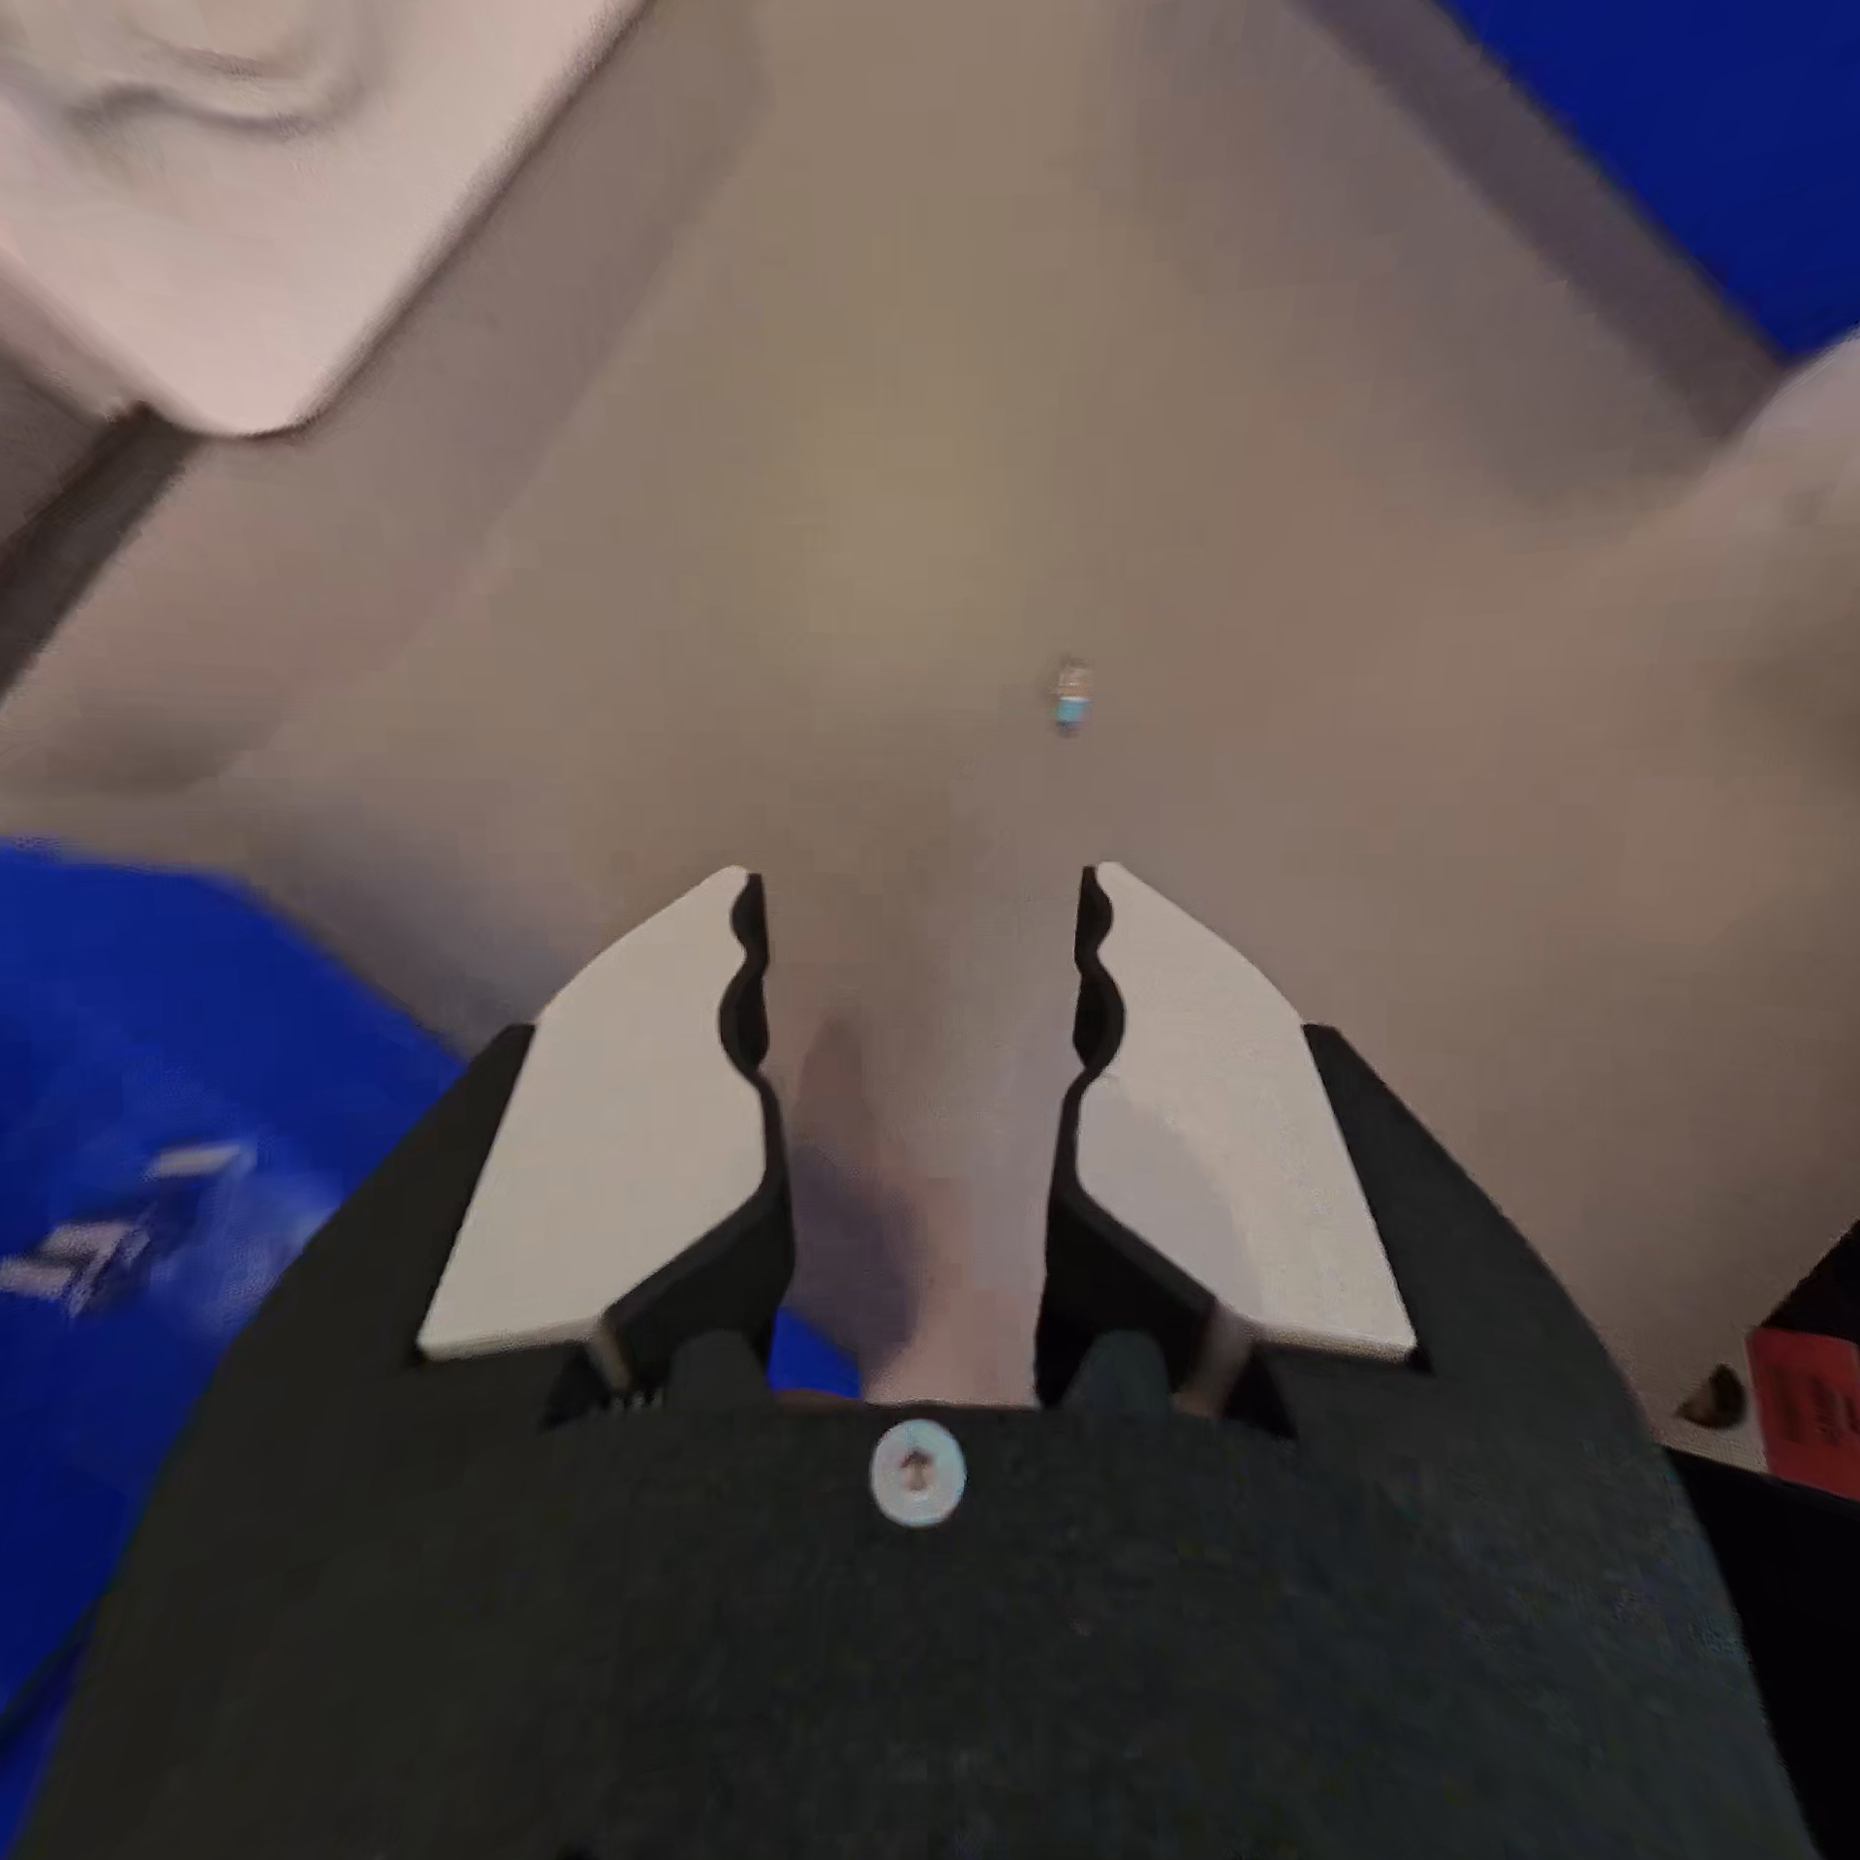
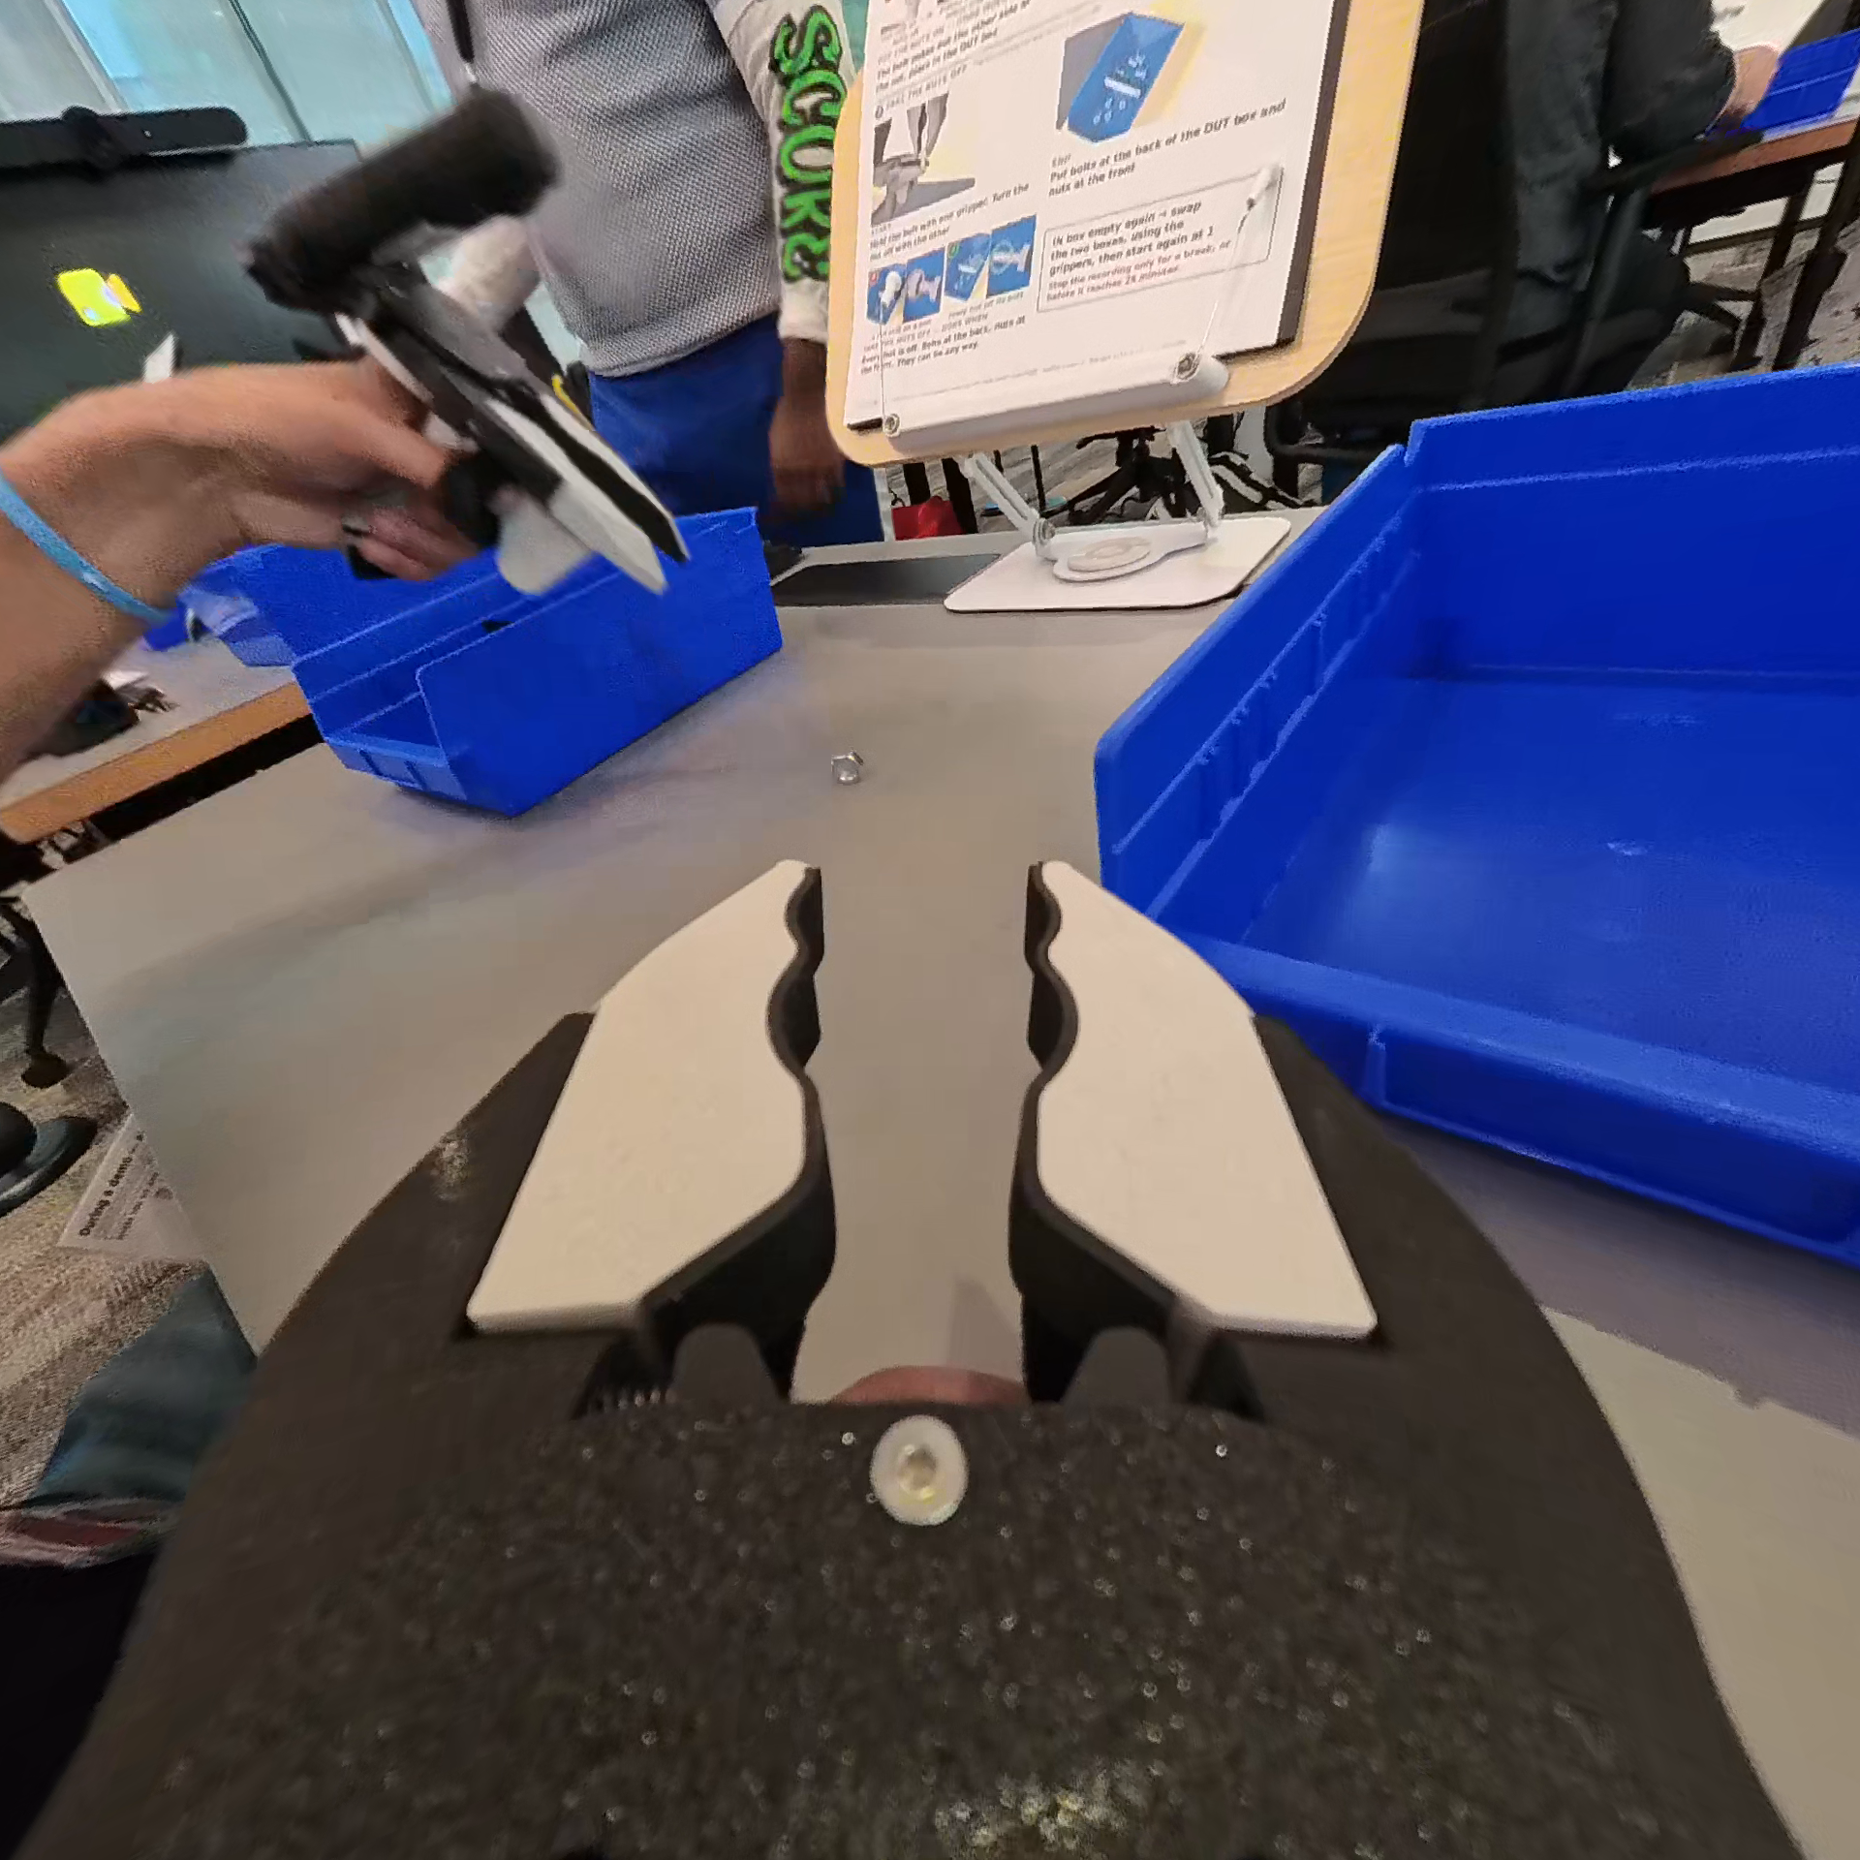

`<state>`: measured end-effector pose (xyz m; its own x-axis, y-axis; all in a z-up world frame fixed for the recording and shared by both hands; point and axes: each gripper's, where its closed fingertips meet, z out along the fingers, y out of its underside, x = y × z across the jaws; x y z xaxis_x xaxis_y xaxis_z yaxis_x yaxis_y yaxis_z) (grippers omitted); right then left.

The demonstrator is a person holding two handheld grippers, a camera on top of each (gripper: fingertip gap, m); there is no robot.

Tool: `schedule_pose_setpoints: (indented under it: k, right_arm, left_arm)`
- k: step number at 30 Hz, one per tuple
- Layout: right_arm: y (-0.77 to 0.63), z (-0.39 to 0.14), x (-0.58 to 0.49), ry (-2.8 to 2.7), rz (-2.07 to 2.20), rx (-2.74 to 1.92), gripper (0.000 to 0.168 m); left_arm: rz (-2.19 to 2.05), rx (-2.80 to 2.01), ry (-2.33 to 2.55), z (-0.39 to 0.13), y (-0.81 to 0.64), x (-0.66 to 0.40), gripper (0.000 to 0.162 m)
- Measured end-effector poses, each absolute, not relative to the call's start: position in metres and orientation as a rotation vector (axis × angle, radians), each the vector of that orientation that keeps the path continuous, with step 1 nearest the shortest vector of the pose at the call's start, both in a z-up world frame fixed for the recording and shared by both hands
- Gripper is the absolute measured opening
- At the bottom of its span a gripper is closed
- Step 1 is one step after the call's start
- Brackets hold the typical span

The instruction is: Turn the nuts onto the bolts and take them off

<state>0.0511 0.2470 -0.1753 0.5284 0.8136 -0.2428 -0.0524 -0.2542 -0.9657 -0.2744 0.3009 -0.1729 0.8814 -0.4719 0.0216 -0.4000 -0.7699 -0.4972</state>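
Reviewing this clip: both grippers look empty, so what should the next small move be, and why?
Probably lower the left gripper onto the small bolt lying loose on the grey table and close on it. Both grippers, including the right gripper, are open and empty, and the near blue bin holds nothing.

Your left wrist camera sits just behind the left gripper [image 1: 921,886] and tilts steeply down at the grey table [image 1: 906,423], close to it; the picture is smeared. Your right wrist camera sits behind the right gripper [image 2: 924,881], held lower and nearly level, facing across the table toward the instruction board [image 2: 1087,201] at the far edge, with a blue bin [image 2: 1510,785] near on its right and another blue bin [image 2: 564,674] farther left. Both views share the bare tabletop and the small bolt [image 1: 1069,694] [image 2: 846,767] ahead of the fingers. Your right camera also sees the left gripper, raised at upper left.
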Motion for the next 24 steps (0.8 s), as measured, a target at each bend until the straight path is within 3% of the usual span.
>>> schedule_pose_setpoints:
  k: [3,6,12,17,24]
  right_arm:
    - [0.248,-0.175,0.050,-0.655,0.967,-1.624,0.038]
    - [0.247,-0.176,0.046,-0.644,1.024,-1.631,0.038]
    - [0.248,-0.184,0.039,-0.652,1.093,-1.649,0.038]
    - [0.248,-0.185,0.042,-0.637,1.115,-1.652,0.038]
    - [0.254,-0.187,0.054,-0.568,1.167,-1.669,0.038]
  left_arm:
    - [-0.128,-2.493,0.343,-0.129,0.305,-0.361,0.054]
    - [-0.085,-2.513,0.017,-0.122,0.313,-0.455,0.043]
    - [-0.006,-2.767,-0.463,-0.195,0.323,-0.561,0.036]
    - [0.095,-2.922,-0.590,-0.244,0.316,-0.575,0.032]
    - [-0.057,-2.961,-0.726,-0.272,0.308,-0.568,0.028]
